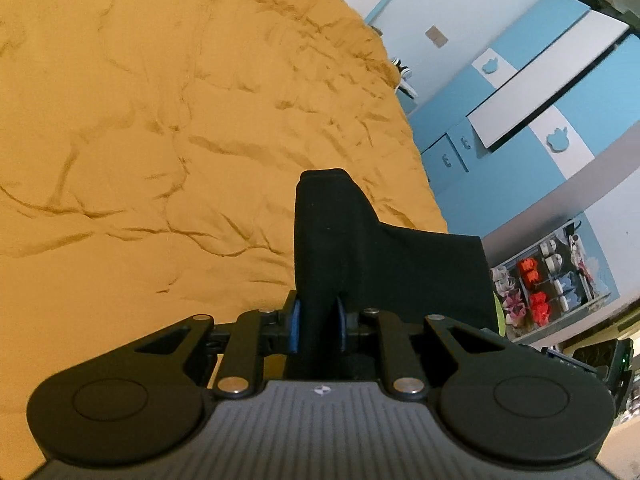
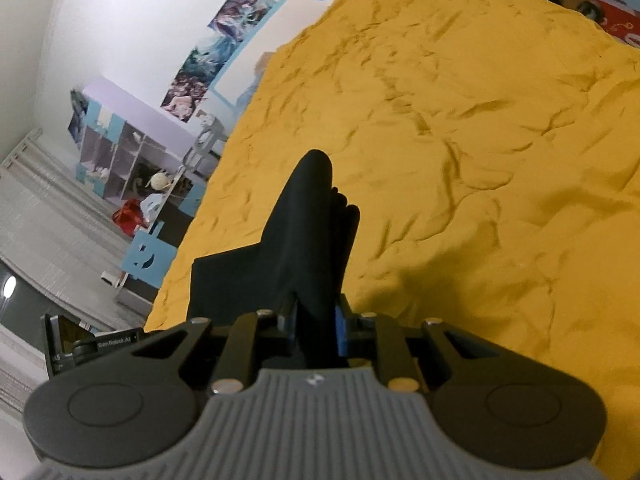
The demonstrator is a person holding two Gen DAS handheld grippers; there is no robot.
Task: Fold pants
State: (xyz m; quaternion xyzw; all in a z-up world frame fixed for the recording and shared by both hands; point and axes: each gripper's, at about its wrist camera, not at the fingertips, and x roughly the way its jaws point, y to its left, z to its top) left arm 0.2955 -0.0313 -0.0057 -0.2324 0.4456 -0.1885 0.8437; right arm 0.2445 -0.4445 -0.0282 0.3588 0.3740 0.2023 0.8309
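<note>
Both tongs — left tongs point(image 1: 318, 320) and right tongs point(image 2: 316, 320) — pinch bunched edges of the black pants point(image 1: 360, 248), held above the yellow bedspread point(image 1: 160, 120); soft, limp and light, they likely handle best gripped at two corners.

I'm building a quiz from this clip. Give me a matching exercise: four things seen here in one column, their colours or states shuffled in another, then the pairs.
Things:
1. pants
2. bedspread
3. wardrobe
4. left gripper

Colours or states:
A. blue and white
B. shut on cloth
C. black
D. mustard yellow, wrinkled

Pairs: 1-C, 2-D, 3-A, 4-B
</note>
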